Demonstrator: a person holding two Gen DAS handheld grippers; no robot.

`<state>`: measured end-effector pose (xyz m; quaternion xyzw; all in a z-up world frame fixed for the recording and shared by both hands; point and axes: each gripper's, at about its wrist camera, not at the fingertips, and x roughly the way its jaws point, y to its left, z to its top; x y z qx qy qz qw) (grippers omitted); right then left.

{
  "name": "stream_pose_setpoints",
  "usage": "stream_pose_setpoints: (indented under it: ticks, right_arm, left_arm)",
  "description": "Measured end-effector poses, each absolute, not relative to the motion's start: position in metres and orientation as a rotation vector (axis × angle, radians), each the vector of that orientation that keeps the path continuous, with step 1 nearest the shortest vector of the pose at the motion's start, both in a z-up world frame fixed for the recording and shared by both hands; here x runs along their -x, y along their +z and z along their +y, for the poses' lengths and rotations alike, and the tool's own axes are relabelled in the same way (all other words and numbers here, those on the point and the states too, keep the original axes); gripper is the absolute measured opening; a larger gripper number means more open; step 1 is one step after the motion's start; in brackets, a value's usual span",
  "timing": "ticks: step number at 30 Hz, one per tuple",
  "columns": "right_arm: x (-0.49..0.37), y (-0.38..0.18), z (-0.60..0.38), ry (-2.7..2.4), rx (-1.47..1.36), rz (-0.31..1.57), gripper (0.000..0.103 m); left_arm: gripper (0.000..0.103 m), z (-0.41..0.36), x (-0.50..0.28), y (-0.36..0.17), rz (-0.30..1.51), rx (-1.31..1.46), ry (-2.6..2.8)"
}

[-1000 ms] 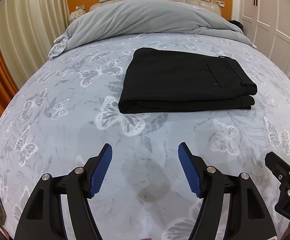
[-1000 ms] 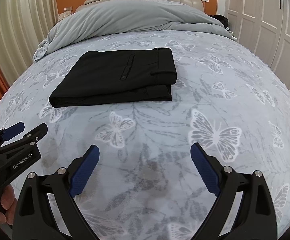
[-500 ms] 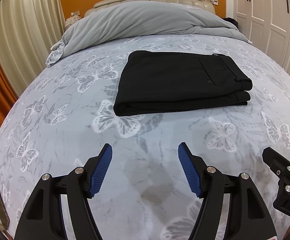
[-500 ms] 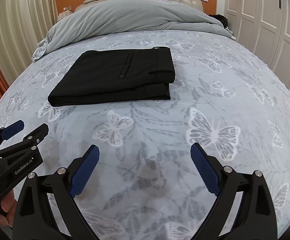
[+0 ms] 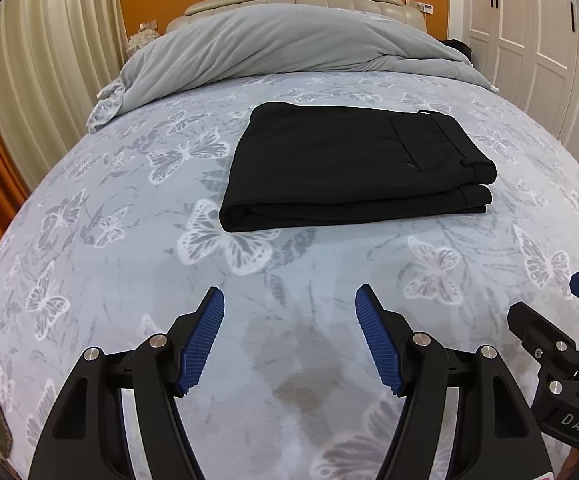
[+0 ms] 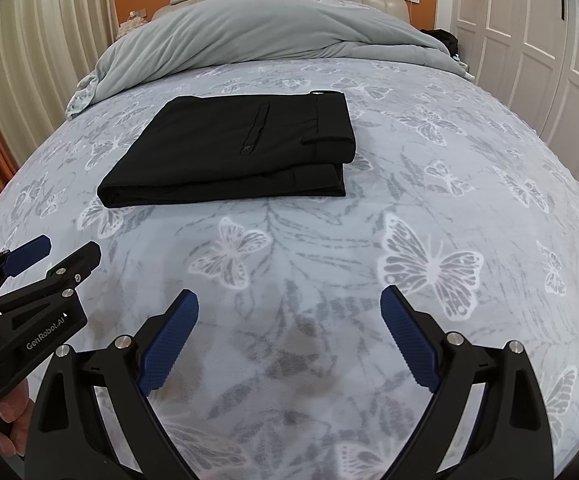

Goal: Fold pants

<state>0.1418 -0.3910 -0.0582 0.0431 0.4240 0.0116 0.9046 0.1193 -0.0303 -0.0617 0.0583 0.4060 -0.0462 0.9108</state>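
Observation:
Black pants (image 5: pixel 349 168) lie folded in a flat rectangular stack on the butterfly-print bedspread (image 5: pixel 109 260), waistband to the right. They also show in the right wrist view (image 6: pixel 237 152). My left gripper (image 5: pixel 289 336) is open and empty, held above the bedspread well in front of the pants. My right gripper (image 6: pixel 289 336) is open and empty, also in front of the pants. Each gripper appears at the edge of the other's view: the right one (image 5: pixel 561 320) and the left one (image 6: pixel 45 256).
A grey duvet (image 5: pixel 289 44) is bunched at the head of the bed before a beige headboard (image 5: pixel 289 0). White wardrobe doors (image 5: pixel 549 40) stand at the right, cream curtains (image 5: pixel 49 80) at the left. A dark stain (image 5: pixel 301 392) marks the bedspread near the grippers.
Both grippers have drawn back and risen slightly; the pants sit a little farther off and unchanged. Both grippers stay open.

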Motion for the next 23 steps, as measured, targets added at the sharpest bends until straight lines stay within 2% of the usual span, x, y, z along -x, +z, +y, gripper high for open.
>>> stream_pose_setpoints:
  ticks: [23]
  right_arm:
    - [-0.1404, -0.0588, -0.3891, 0.022, -0.087, 0.879, 0.090]
  left_arm:
    - [0.064, -0.0317, -0.1166, -0.0618, 0.811, -0.156, -0.069]
